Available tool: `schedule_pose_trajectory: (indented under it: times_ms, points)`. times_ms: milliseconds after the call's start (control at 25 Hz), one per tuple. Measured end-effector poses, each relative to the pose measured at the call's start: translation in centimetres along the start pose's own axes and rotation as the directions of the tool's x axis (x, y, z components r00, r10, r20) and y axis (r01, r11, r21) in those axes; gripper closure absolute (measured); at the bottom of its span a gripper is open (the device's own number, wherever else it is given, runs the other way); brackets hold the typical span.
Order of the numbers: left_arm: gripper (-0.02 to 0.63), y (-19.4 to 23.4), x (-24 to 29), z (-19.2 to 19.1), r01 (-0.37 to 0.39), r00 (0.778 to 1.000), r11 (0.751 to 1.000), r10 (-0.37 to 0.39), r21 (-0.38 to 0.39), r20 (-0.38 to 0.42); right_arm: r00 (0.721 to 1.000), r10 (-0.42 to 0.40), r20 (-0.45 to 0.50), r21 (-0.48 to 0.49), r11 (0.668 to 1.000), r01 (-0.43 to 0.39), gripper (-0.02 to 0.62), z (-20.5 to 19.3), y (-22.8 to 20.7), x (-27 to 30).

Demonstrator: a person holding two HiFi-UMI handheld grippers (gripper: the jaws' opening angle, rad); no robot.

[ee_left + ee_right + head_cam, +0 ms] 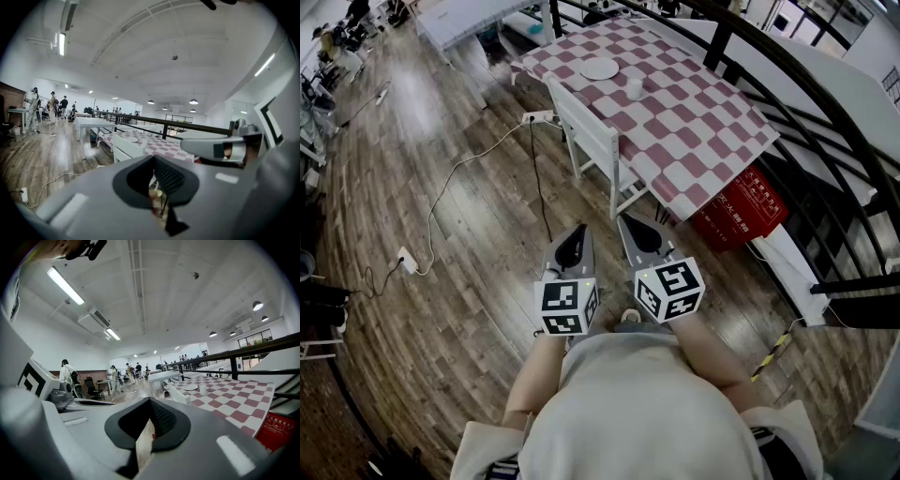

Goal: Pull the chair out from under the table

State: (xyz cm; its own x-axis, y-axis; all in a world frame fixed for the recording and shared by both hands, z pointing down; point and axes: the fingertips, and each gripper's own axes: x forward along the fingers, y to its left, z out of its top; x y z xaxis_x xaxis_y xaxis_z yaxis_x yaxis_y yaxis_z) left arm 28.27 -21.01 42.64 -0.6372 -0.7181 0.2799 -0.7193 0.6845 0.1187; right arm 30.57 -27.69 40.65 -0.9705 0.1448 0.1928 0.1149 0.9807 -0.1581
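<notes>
Left claw and right claw, both smooth grey plastic, are clenched and empty, well short of the white slatted chair tucked under the red-and-white checked-cloth surface.

Floor on near side of chair: open. Left of chair: black cable trails across boards. Right of chair: surface overhangs, red box by its corner.
</notes>
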Motion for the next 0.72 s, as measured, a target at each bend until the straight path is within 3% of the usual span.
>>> schedule_pose_trajectory:
  times_ms: [280, 720]
  points:
    - [0.595, -0.5, -0.3, 0.9, -0.045, 0.998, 0.999, 0.045, -0.004, 0.047, 0.999, 0.035, 0.001, -0.028, 0.999, -0.035, 0.598, -0.1, 0.1, -1.0]
    - [0.595, -1.6, -0.7, 0.3, -0.122, 0.991, 0.992, 0.123, -0.025, 0.047, 0.991, 0.135, 0.014, -0.048, 0.99, -0.134, 0.597, 0.3, 0.0, -2.1]
